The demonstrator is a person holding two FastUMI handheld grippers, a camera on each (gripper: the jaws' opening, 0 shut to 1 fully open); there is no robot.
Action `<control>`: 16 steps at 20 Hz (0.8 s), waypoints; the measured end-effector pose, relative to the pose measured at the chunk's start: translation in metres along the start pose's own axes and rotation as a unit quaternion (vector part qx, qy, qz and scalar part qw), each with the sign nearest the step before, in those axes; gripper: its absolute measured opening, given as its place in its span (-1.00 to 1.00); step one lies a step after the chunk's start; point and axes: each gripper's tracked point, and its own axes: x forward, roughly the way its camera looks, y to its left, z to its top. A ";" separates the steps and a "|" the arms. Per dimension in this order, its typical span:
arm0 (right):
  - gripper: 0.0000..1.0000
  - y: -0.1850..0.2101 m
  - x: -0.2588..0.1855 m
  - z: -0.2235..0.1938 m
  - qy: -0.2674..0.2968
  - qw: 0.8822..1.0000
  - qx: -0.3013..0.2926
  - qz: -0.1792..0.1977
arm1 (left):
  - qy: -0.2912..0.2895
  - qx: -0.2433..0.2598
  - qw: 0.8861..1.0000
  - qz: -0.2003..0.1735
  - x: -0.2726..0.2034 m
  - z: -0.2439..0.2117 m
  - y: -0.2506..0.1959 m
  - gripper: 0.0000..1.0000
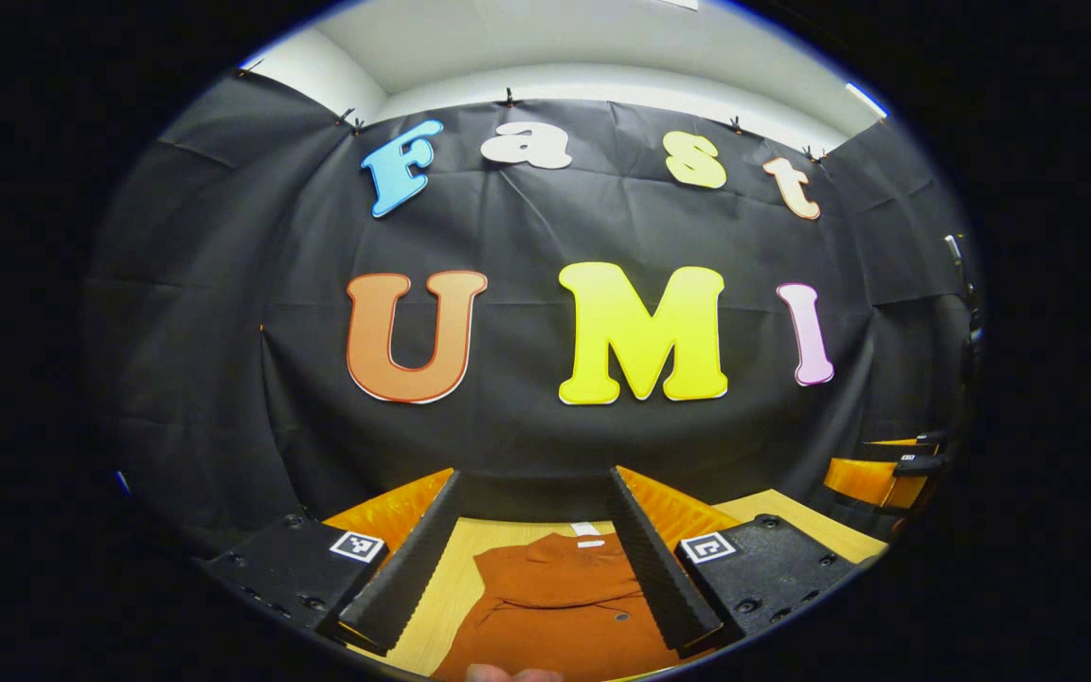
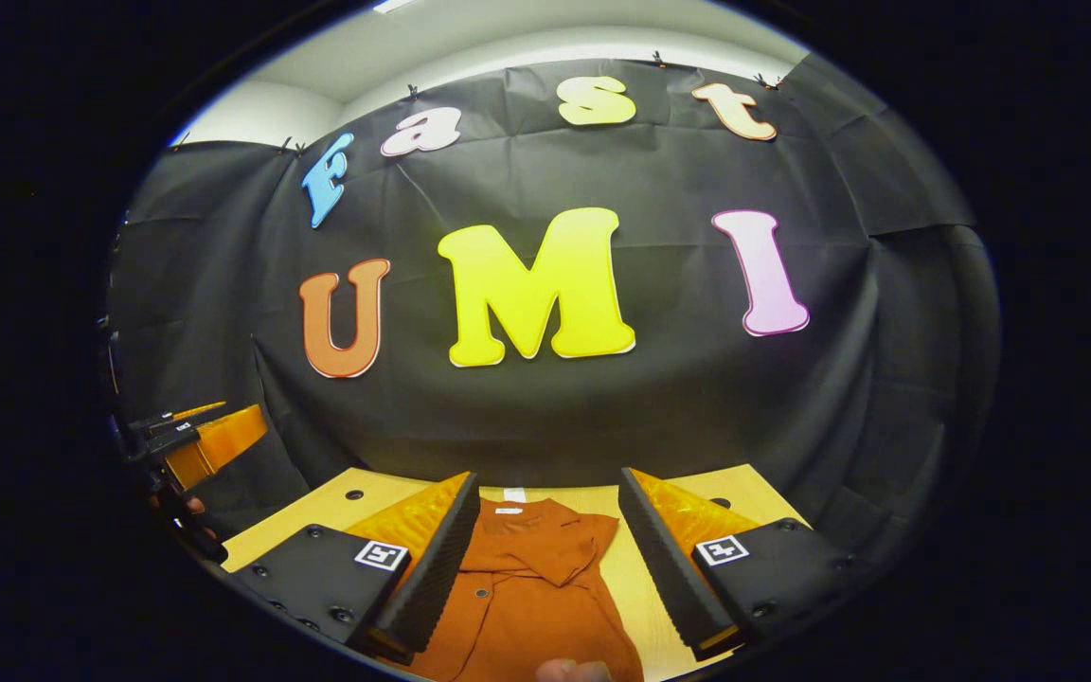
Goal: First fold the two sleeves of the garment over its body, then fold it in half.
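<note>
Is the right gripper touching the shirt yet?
Apart. The right gripper view shows the right gripper open and raised, the shirt lying flat on the table beneath, between its fingers.

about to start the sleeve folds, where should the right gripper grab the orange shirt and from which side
Probably the outer edge of the sleeve on the right gripper's side of the orange shirt, coming down from above and outside. The shirt lies flat on the wooden table, collar away from the grippers, so only a thin edge can be pinched. Both grippers are open above it.

Left claw [image 1: 534, 554]: black body w/ screws, square marker tags.
</note>
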 end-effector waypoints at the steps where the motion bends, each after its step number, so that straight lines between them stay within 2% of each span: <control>1: 0.80 0.003 0.000 -0.001 0.002 1.000 0.000 -0.001 | 0.005 -0.010 1.000 0.001 0.003 -0.003 0.008 1.00; 2: 0.88 0.007 0.001 -0.003 0.004 1.000 0.001 -0.003 | 0.011 -0.018 1.000 0.002 0.003 -0.005 0.015 0.95; 6: 0.89 0.018 -0.002 -0.013 0.020 1.000 -0.011 0.003 | 0.036 -0.026 0.999 -0.021 0.006 -0.026 0.020 0.96; 9: 0.89 0.007 -0.005 -0.021 0.034 0.999 -0.013 -0.001 | 0.062 -0.030 0.997 -0.041 0.002 -0.044 0.022 0.95; 11: 0.89 0.001 -0.007 -0.035 0.055 0.998 -0.014 0.012 | 0.093 -0.043 0.993 -0.061 -0.005 -0.064 0.023 0.96; 13: 0.87 -0.017 -0.016 -0.056 0.089 0.996 -0.020 0.023 | 0.142 -0.069 0.983 -0.090 -0.018 -0.096 0.026 0.95; 16: 0.87 -0.059 -0.038 -0.098 0.154 0.988 -0.002 0.017 | 0.244 -0.088 0.959 -0.112 -0.051 -0.162 0.052 0.96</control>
